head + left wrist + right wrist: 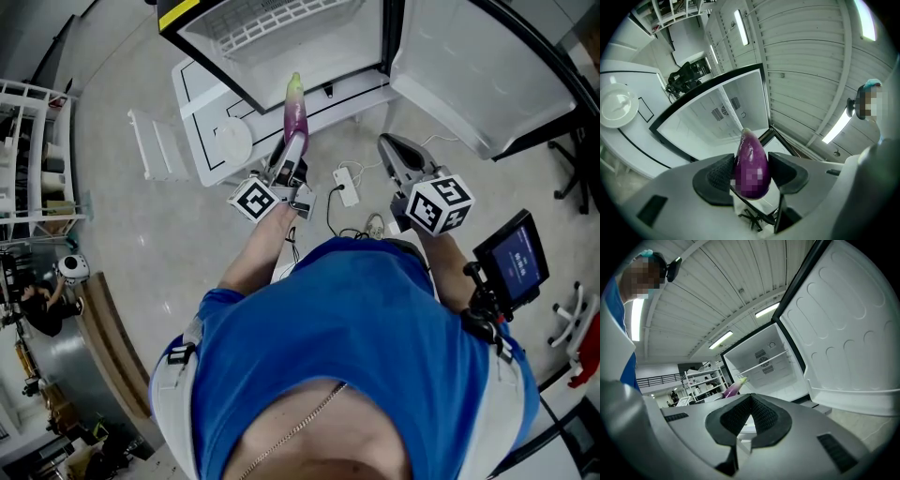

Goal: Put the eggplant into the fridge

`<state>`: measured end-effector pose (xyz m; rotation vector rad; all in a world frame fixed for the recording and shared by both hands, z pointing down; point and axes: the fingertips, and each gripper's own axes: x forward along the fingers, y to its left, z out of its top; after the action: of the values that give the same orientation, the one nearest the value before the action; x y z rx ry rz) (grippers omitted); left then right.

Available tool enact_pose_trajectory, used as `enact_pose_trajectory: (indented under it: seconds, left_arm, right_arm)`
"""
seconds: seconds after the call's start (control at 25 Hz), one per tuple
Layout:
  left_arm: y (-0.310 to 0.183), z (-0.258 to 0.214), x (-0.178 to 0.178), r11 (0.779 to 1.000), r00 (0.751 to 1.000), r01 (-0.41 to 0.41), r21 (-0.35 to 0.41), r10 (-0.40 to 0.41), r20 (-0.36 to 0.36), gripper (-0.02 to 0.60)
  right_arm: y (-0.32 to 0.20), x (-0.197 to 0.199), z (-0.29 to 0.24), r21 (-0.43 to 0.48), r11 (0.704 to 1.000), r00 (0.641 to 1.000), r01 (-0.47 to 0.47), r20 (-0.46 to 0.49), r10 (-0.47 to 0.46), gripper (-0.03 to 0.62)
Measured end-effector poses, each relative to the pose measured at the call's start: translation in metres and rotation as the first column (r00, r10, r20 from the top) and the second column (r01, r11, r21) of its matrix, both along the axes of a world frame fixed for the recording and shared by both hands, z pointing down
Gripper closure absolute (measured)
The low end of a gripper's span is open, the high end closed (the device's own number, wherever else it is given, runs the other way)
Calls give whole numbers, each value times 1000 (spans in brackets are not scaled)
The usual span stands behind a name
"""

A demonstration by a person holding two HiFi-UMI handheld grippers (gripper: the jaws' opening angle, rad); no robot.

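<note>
A purple eggplant (294,117) with a pale green tip sticks out of my left gripper (293,142), whose pads are shut on its thick end. In the left gripper view the eggplant (751,168) fills the gap between the dark pads and points at the open fridge (717,115). The fridge compartment (281,33) stands open just beyond the eggplant's tip, its white door (478,84) swung out to the right. My right gripper (398,161) hangs beside the door with its pads (761,420) touching and nothing held. From the right gripper view the eggplant (733,386) shows in front of the fridge shelf (764,364).
A white plate (231,142) lies on a low white surface left of the fridge. A white rack (156,145) rests on the floor further left. A power strip with cables (346,186) lies below the fridge. Metal shelving (28,159) is at the left edge, a small screen (514,258) at the right.
</note>
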<state>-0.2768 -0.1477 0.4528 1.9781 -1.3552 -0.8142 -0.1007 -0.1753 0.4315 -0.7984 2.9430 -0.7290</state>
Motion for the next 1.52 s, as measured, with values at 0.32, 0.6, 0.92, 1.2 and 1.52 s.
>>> enact_pose_trajectory:
  seconds: [0.32, 0.6, 0.92, 1.2, 1.52]
  left_arm:
    - [-23, 8, -5, 999, 999, 39, -18, -39, 7, 344]
    - [-84, 14, -4, 997, 998, 44, -61, -41, 56, 344]
    - [-143, 30, -8, 992, 992, 9, -126, 7, 122, 344]
    - [-196, 51, -9, 980, 979, 8, -199, 33, 200, 344]
    - [-252, 82, -12, 961, 951, 40, -273, 47, 305, 344]
  right_arm:
    - [-9, -1, 4, -8, 999, 999, 48, -3, -48, 592]
    - [-46, 9, 4, -4, 1000, 1000, 27, 1, -27, 592]
    - [-67, 18, -4, 8, 998, 998, -58, -10, 58, 592]
    - [-76, 26, -7, 14, 992, 992, -125, -18, 125, 592]
    - [-86, 45, -2, 11, 977, 976, -214, -31, 214, 592]
